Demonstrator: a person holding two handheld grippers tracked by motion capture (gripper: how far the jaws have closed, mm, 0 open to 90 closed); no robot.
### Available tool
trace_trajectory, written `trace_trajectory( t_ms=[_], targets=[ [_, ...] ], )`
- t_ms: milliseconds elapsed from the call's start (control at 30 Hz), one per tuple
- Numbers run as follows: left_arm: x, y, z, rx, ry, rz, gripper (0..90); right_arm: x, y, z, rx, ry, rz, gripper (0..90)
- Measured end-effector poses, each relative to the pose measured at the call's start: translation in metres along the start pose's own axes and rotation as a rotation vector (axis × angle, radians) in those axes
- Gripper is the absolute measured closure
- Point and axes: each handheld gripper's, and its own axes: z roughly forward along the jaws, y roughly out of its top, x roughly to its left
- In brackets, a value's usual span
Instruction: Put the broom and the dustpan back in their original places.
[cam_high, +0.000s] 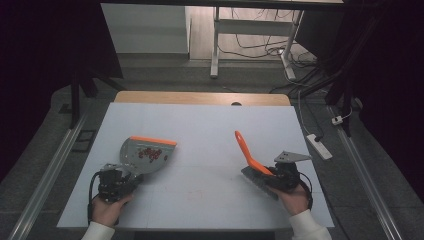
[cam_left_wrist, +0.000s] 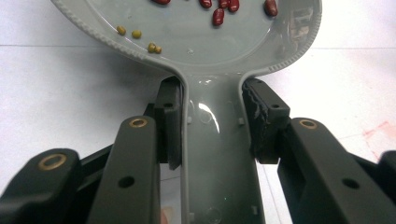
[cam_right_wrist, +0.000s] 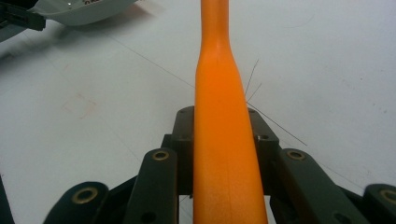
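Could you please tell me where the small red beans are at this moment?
The small red beans lie in the grey plastic dustpan with an orange front edge, on the table's left side in the high view, its handle clamped by the left gripper.

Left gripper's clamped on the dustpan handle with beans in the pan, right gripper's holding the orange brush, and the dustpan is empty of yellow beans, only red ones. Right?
Not quite: the dustpan holds a few yellow beans beside the red beans, as the left gripper view shows. The rest stands.

White table; desk legs, cables, power strip on floor.
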Motion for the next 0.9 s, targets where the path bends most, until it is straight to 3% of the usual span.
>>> trace_trajectory(
  t_ms=[167,367,567,733,900],
  targets=[
    [0.002,0.000,0.003,0.010,0.013,-0.014,60.8,-0.003,-0.002,0.001,0.011,0.000,0.010,69.4],
    [0.000,0.000,0.009,0.033,0.024,-0.023,60.8,-0.013,-0.008,0.009,0.060,-0.009,0.056,69.4],
    [-0.002,0.000,0.014,0.044,0.030,-0.023,60.7,-0.027,-0.010,0.010,0.062,-0.004,0.102,69.4],
    [-0.003,0.000,0.014,0.047,0.017,-0.028,60.3,-0.033,-0.008,0.012,0.073,-0.028,0.096,67.9],
    [-0.002,0.000,0.012,0.047,-0.004,-0.021,54.5,-0.040,-0.009,0.017,0.101,-0.082,0.105,58.2]
  ],
)
